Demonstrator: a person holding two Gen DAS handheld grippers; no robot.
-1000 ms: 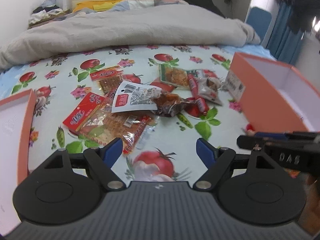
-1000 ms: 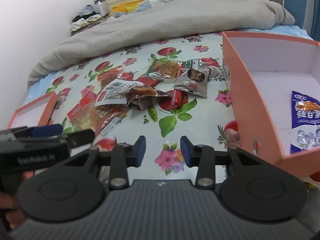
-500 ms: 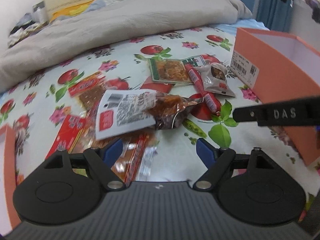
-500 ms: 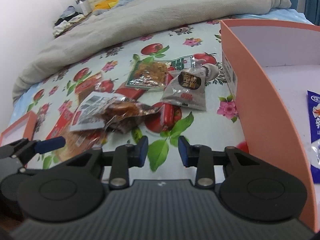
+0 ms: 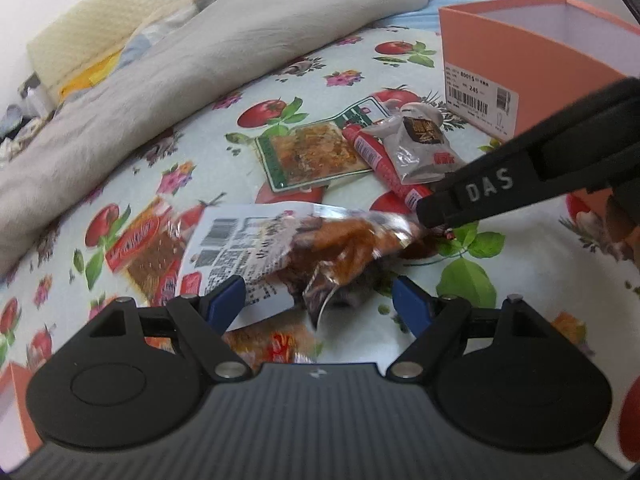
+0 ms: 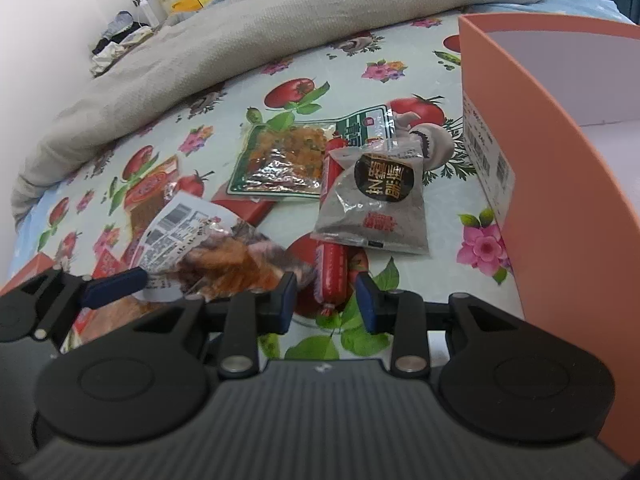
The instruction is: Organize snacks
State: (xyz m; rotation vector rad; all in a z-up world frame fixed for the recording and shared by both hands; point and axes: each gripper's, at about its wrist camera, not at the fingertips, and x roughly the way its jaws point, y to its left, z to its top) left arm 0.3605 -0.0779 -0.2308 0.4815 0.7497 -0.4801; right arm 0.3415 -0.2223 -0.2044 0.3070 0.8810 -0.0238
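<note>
Snack packets lie scattered on a tomato-print sheet. A clear bag of brown snack with a white barcode label lies between the open jaws of my left gripper; it also shows in the right wrist view. My right gripper is open, its jaws astride the near end of a red sausage stick. A grey packet and a green-edged packet lie beyond. The orange box stands at the right.
A grey blanket is bunched across the far side of the bed. Red flat packets lie at the left. An orange lid edge shows at the lower left. The right gripper's arm crosses the left wrist view.
Both grippers have moved forward and down onto the snack pile. The left now straddles the barcode bag and the right straddles the sausage stick. Both stay open.
</note>
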